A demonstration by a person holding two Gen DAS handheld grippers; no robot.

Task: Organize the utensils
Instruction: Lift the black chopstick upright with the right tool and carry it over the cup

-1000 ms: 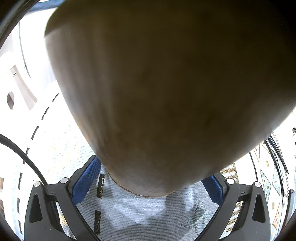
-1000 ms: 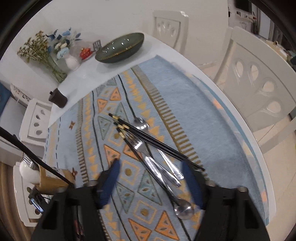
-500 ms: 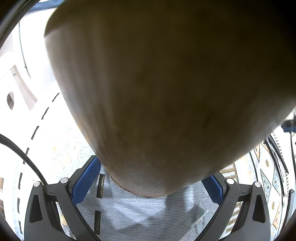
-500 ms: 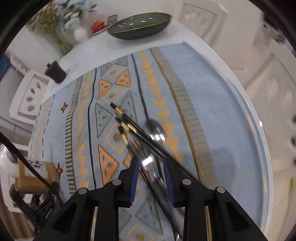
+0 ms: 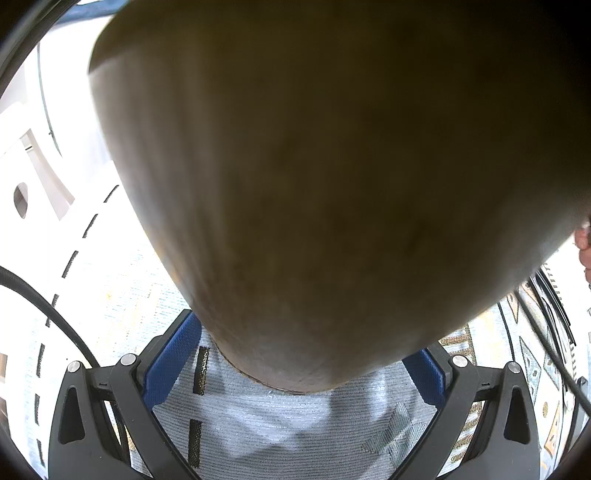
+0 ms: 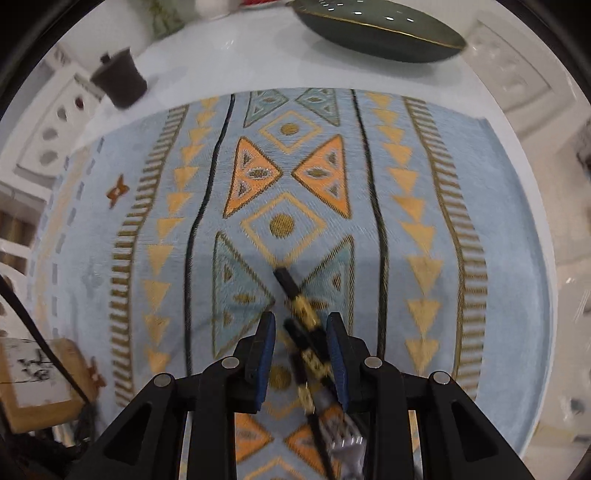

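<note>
Left gripper: I hold the wooden holder at its base, my blue pads closed against both sides of it. It fills nearly the whole left wrist view and stands on the pale blue table runner. Nothing here has shifted across the last second.

Holder's place: seen from the right wrist, it sits at the near left edge, a tan block with a black cable crossing it.

Right gripper: I point almost straight down over the patterned runner. A second ago my fingers stood wide above the whole pile; they narrowed on the way in and now stand part open, bracketing the chopsticks.

Chopsticks: black with gold-patterned ends, they run diagonally between my pads. Blur hides whether the pads press on them, so I judge them bracketed, not yet gripped.

Fork: its tines show just below and right of my fingers, under the sticks.

Far edge: a dark cup at left, a dark oval dish at right, both well apart from the work.

Meaning: the approach looks done; closing on the chopsticks, then carrying them left to the holder, seems the next step.
</note>
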